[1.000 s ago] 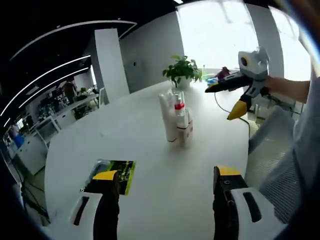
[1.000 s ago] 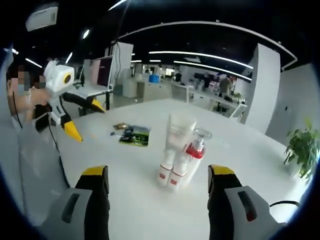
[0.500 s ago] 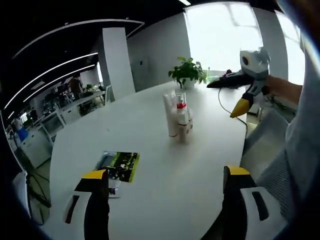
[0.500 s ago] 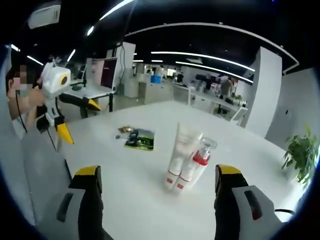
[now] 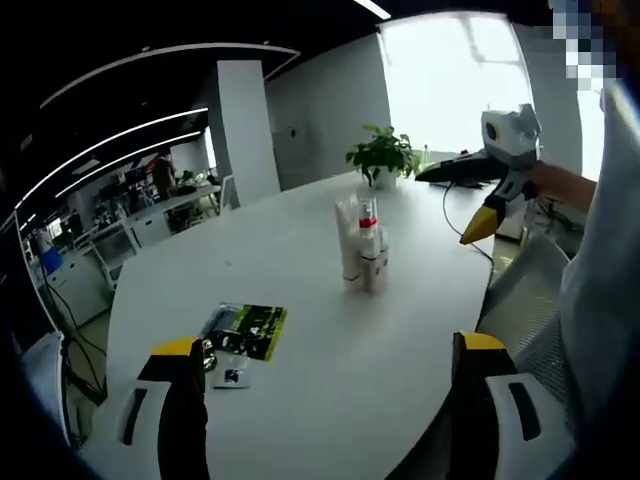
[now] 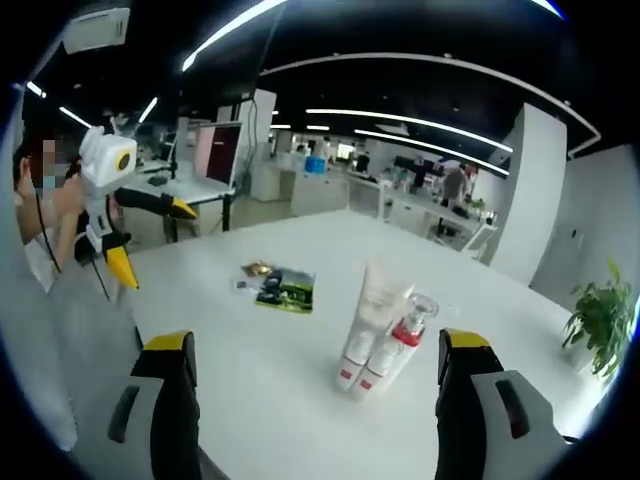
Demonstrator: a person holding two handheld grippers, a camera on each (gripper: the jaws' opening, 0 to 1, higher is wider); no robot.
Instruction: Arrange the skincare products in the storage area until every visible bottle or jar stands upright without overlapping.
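Table: one big white table (image 5: pixel 300 260) with a smooth, matt top and a rounded edge; it carries all the things below.
Plant: one green leafy plant (image 5: pixel 381 155) in a white pot, at the far end of the table in the left gripper view; in the right gripper view it stands at the right edge (image 6: pixel 601 322).
Left gripper: its two black jaws with yellow tips (image 5: pixel 330 355) stand wide apart and hold nothing, above the near edge of the table; in the right gripper view it is seen at the left (image 6: pixel 118 225), white body, yellow-tipped jaws spread, in a person's hand.
Right gripper: its two black, yellow-tipped jaws (image 6: pixel 320 345) are also spread wide and empty; in the left gripper view it is seen at the right (image 5: pixel 470 195), held above the table edge.
Skincare products: one tight cluster (image 5: pixel 361 245) near the middle of the table, all upright and touching each other. I count one tall white squeeze tube (image 6: pixel 372 305) standing on its cap, one clear bottle with a red collar (image 6: pixel 408 322), and two small white pieces with red bands at the base (image 6: pixel 358 375); whether more are hidden behind, I cannot tell.
Leaflet: one flat glossy printed sheet (image 5: pixel 250 328), green and dark, lying well apart from the cluster.
Small items: some tiny packets (image 5: pixel 231 372) just beside the leaflet; the number is not clear.
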